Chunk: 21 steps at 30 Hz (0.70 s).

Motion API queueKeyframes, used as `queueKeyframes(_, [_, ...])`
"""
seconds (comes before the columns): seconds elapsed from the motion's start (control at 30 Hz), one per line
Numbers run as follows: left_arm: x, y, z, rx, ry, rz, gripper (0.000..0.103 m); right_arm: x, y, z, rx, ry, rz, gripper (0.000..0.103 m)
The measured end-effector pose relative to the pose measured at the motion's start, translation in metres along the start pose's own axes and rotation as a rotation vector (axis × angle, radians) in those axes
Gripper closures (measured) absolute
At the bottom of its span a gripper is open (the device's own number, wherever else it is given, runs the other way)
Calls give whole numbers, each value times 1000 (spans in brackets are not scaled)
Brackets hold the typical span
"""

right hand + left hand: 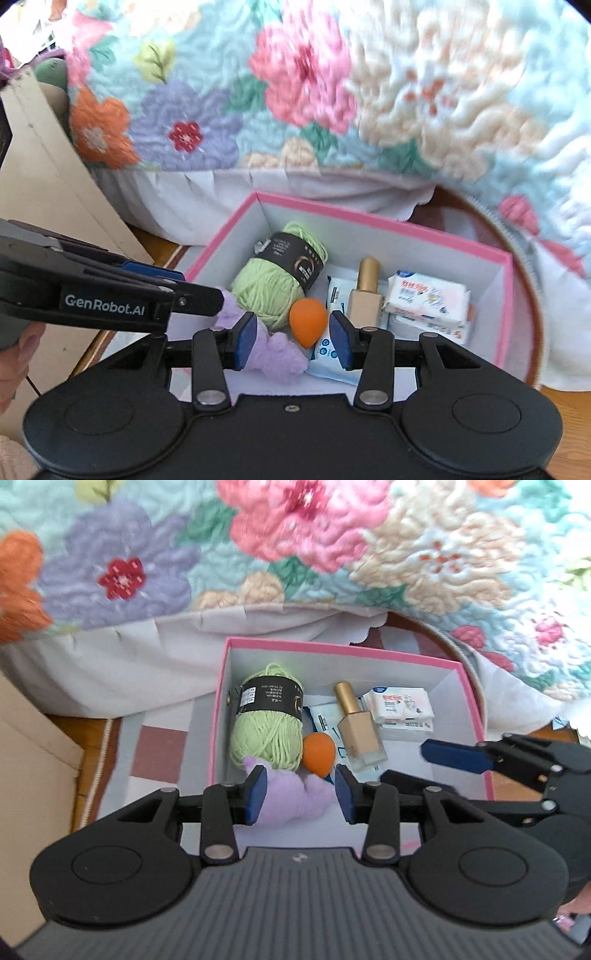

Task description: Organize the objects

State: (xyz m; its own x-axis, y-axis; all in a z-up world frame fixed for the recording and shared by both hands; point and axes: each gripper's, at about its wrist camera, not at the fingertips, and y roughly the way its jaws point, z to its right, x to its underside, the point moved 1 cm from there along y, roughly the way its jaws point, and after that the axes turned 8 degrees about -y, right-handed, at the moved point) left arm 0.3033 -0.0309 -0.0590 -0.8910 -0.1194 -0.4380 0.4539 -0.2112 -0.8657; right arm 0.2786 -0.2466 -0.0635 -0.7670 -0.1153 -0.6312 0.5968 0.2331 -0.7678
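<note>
- Hovering over the pink box with both claws, nothing pinched: left claw part-spread and empty, right claw part-spread and empty too.
- Sitting inside the box already: green yarn ball, orange sponge egg, gold-capped bottle, tissue packs, blue-and-white sachets, purple plush (looks pretty much sorted, just a guess).
- Box parked on a checked rug on the floor, right beside the bed and its flowery quilt.
- Could go wrong: clipping the near box wall and shoving or tipping the whole thing, with both claws crowded so close above it.
- Also risky: bumping one claw into the other, with them nearly side by side over the near corner.
- Also: snagging the plush or a yarn strand on a blue pad and dragging it out, being soft and lying right under the left claw.
- Count: one box, one yarn ball, one sponge egg, one bottle, one plush, two tissue packs stacked, at least two sachets (overlapping, hard to say exactly), two claws.
</note>
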Motion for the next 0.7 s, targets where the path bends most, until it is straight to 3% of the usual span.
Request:
queueKeyframes(0.17, [14,-49,0,32,2,35,61,7,-40,-9,46,62,-28,51])
queueKeyframes(0.33, [36,-87,-6,26,-4,69,58,34,-70,-17,20,132,-11,51])
queueKeyframes(0.5, [58,-124,-10,-9,23,96,57,54,-88,-30,57,99,-40,51])
queueKeyframes(0.7, [83,-159,-13,-25,39,127,56,64,-123,-46,117,72,-12,49])
